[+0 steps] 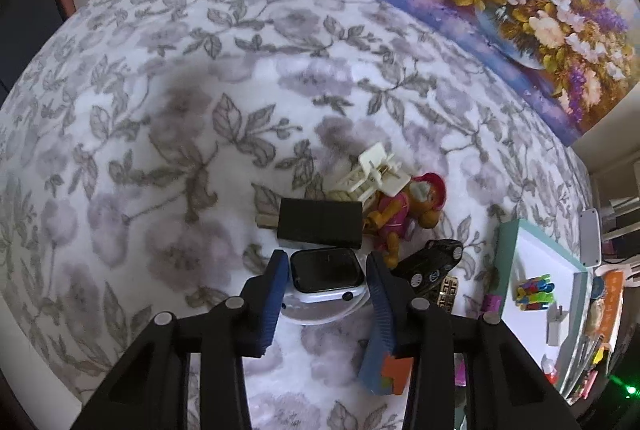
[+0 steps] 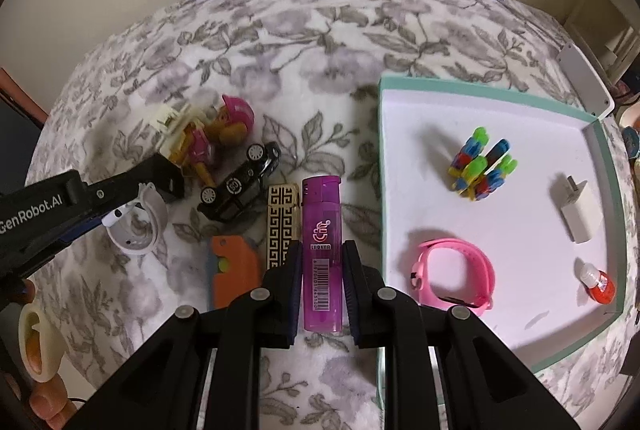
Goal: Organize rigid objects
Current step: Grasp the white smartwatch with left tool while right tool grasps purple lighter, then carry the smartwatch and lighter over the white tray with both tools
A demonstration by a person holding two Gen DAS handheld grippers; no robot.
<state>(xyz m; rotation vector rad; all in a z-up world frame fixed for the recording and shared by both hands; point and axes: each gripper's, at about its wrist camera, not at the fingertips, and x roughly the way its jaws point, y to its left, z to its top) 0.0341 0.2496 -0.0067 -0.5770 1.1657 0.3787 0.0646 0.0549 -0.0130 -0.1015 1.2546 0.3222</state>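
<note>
Fuzzy floral blanket (image 2: 312,37) underfoot, hard little plastics scattered across it. The right tongs (image 2: 322,284) reach in low and level, jaws apart, straddling the glossy see-through purple lighter (image 2: 322,254) lying flat just left of the white tray (image 2: 500,226); contact unclear. The left tongs (image 1: 327,284) angle down, jaws wide apart either side of the smooth white watch (image 1: 326,280) with its looped strap, on the blanket.
</note>
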